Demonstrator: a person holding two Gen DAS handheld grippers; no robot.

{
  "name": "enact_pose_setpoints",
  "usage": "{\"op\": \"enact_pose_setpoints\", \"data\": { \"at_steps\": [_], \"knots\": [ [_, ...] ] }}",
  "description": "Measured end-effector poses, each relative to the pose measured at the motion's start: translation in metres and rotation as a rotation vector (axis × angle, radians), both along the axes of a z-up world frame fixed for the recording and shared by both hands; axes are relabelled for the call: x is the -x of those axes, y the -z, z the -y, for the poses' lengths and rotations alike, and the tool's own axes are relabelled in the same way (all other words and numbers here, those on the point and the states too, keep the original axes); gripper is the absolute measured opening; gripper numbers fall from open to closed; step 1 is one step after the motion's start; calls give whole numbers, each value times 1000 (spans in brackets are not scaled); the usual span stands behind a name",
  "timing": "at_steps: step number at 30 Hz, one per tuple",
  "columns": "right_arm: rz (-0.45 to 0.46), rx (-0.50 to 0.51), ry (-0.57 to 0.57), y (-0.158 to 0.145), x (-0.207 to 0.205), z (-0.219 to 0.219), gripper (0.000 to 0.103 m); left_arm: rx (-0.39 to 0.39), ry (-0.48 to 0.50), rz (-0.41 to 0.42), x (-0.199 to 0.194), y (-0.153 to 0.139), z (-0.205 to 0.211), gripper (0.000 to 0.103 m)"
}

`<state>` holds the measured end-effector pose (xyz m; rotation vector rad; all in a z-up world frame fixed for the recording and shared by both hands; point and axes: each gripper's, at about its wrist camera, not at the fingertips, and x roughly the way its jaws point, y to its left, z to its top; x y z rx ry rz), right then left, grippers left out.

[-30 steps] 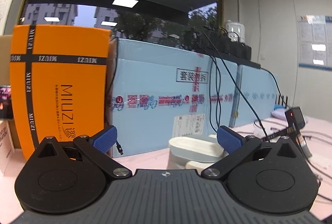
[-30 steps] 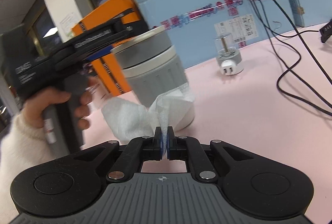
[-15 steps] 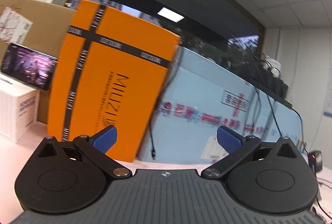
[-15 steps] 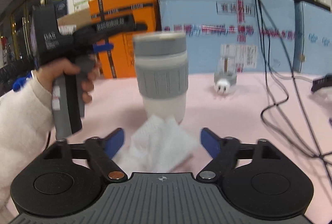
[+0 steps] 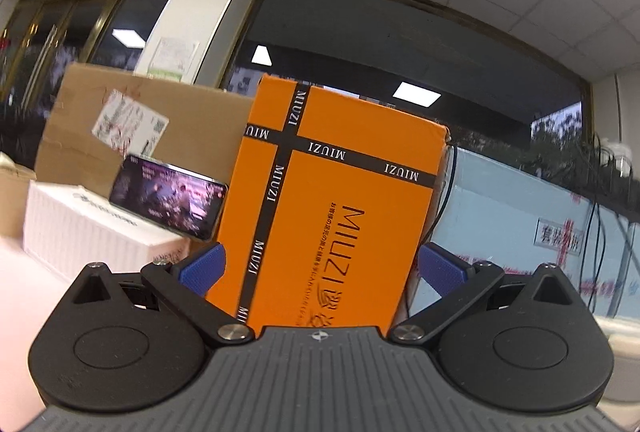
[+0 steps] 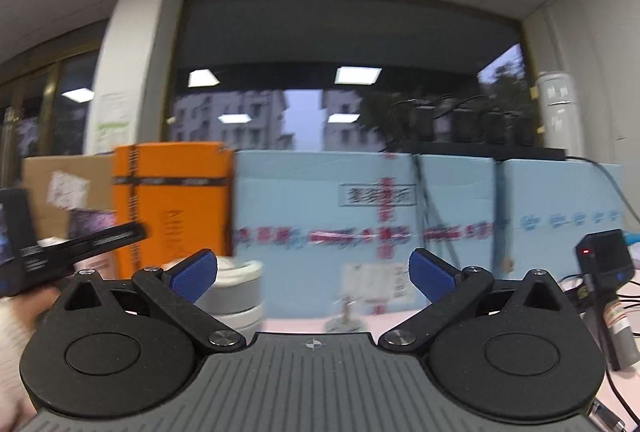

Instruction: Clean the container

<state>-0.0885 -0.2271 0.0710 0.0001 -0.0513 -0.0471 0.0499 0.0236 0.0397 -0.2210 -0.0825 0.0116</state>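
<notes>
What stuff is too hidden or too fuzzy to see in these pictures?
- Container, right wrist view: only its top part shows; the right hand-held gripper, open and empty, hides the rest.
- Tissue: in neither view, so its place is unknown.
- Small plug-like thing, right wrist view: too blurred to name.
- Phone screen, left wrist view: picture too blurred to read.
- Left hand-held gripper, open, blocks the orange box's bottom.

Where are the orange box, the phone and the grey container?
orange box (image 5: 340, 216), left wrist view, on its front face.
phone (image 5: 168, 200), left wrist view, on its lit screen.
container (image 6: 236, 292), right wrist view, on its grey upper band.
</notes>
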Motion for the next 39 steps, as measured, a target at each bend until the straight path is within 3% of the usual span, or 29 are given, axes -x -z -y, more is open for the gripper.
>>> {"op": "enact_pose_setpoints", "data": {
  "at_steps": [4, 8, 11, 19, 30, 39],
  "knots": [
    [61, 8, 146, 15, -34, 20, 103, -112, 12, 12, 2, 7, 14, 103],
    [97, 11, 191, 28, -66, 39, 103, -182, 39, 0, 0, 10, 27, 103],
    [126, -15, 196, 41, -76, 45, 103, -181, 28, 9, 2, 10, 28, 103],
    [87, -43, 165, 45, -78, 50, 103, -143, 21, -9, 0, 10, 23, 103],
    [87, 28, 154, 47, -79, 34, 103, -156, 40, -4, 0, 11, 24, 103],
    [104, 31, 164, 45, -79, 35, 103, -132, 37, -6, 0, 12, 21, 103]
  ]
}}
